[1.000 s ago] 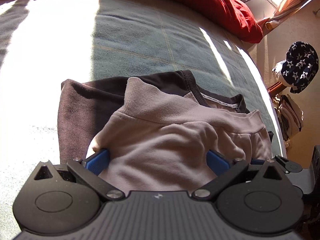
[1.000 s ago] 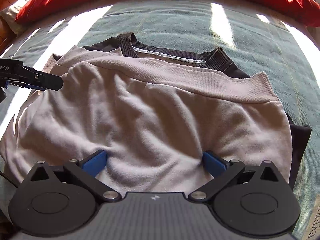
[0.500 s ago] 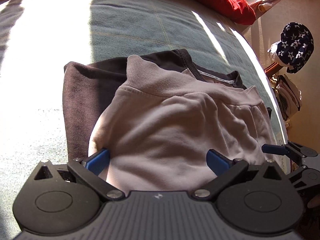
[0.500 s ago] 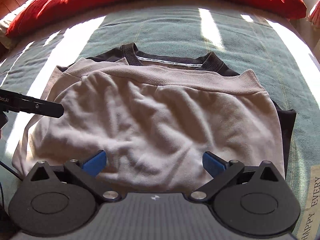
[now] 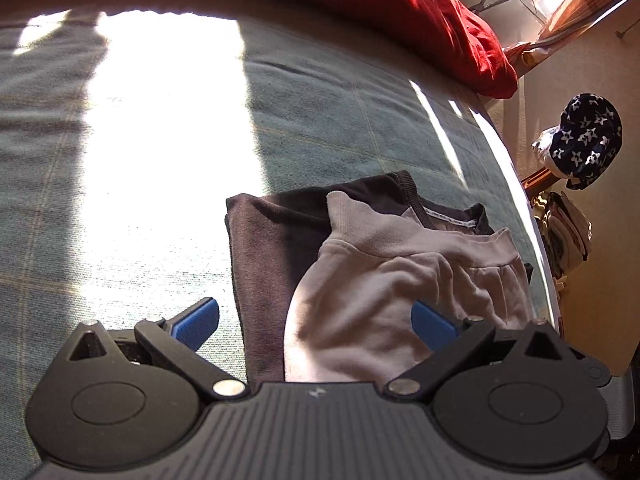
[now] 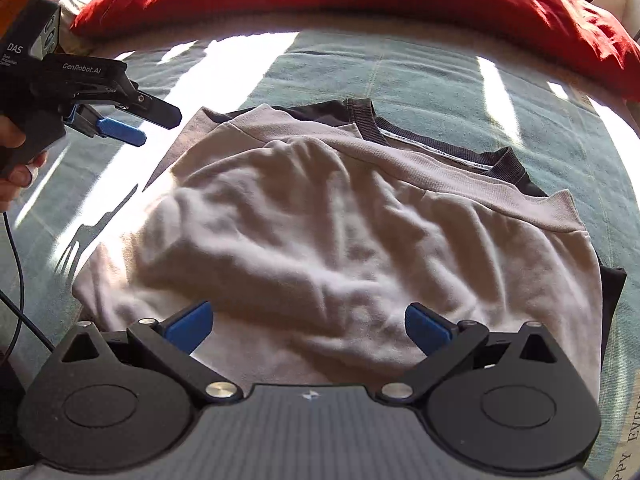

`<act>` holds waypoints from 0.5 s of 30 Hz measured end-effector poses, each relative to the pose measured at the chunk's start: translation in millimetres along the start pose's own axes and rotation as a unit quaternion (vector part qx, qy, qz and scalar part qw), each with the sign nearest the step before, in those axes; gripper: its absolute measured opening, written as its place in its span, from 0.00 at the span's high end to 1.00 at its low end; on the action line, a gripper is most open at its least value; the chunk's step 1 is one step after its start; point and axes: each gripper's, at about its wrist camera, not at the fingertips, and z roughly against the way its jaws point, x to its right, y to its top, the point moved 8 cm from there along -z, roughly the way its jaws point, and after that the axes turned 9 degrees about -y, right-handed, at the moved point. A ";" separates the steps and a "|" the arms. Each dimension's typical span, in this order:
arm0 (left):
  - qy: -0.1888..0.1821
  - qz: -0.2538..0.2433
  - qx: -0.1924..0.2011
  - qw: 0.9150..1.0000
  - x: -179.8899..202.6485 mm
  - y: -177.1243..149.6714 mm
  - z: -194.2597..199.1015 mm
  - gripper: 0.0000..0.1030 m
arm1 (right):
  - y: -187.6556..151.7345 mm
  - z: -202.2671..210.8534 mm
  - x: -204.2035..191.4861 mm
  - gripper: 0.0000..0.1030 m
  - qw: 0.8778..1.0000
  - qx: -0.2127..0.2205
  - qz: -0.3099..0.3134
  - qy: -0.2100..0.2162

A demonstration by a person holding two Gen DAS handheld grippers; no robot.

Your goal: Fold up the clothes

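Over the near edge of the pale sweatshirt [image 6: 360, 240], the right gripper [image 6: 308, 326] hangs spread and empty; the left gripper [image 6: 138, 120], also parted, hovers left; the garment lies folded on a dark shirt [image 5: 272, 248] on the green bedcover [image 6: 400, 68], seemingly ready for smoothing.

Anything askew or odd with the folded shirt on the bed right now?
Slightly. The shirt is rumpled, and its folded-up beige part sits crooked: the ribbed hem slants across the dark collar, with dark fabric showing along the right edge. Both grippers, left and right, are open, gripping nothing.
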 end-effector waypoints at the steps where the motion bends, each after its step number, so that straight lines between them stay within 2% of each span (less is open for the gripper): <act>1: -0.004 0.004 -0.005 1.000 -1.0 -5.1 -0.4 0.02 | -2.2 -0.1 -6.2 0.00 1.000 -0.003 0.008 0.004; 7: -0.028 0.060 -0.041 0.997 -12.0 -53.6 -0.5 0.02 | -14.5 2.5 -29.6 0.00 0.999 -0.007 0.046 0.024; 11: -0.081 0.131 -0.047 0.987 -13.3 -85.3 3.4 0.02 | -17.4 1.5 -35.9 0.00 0.998 -0.012 0.061 0.027; 15: -0.105 0.169 -0.058 0.978 -11.7 -115.5 4.3 0.02 | -17.0 2.0 -41.5 0.00 0.996 -0.015 0.075 0.035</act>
